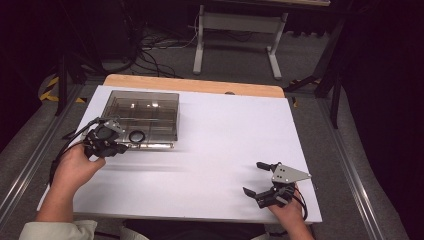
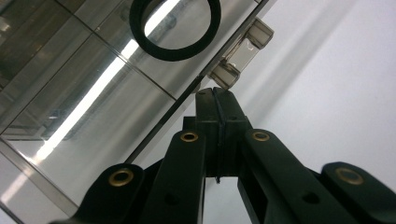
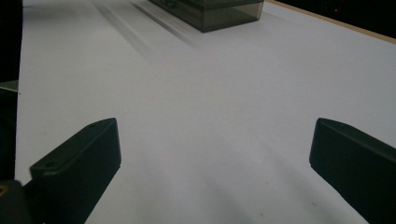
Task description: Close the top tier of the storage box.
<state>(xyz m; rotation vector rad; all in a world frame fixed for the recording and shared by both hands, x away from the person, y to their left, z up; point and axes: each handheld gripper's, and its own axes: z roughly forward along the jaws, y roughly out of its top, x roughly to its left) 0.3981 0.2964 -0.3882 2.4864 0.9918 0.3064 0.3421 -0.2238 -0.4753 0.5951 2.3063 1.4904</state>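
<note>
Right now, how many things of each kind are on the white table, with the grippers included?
Clear compartment box: 1
Black ring on the box lid: 1
Grippers: 2, the left gripper shut at the box's latch, the right gripper open
Total: 4

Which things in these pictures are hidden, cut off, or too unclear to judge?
- High view: the left tool sits at the front edge of the clear box; its tips are too small to judge contact.
- Left tool view: the black ring is cut off by the top edge; the latch looks near the closed tips, touching or not is unclear.
- Right tool view: the box is cut off at the top, so its contents are hidden.
</note>
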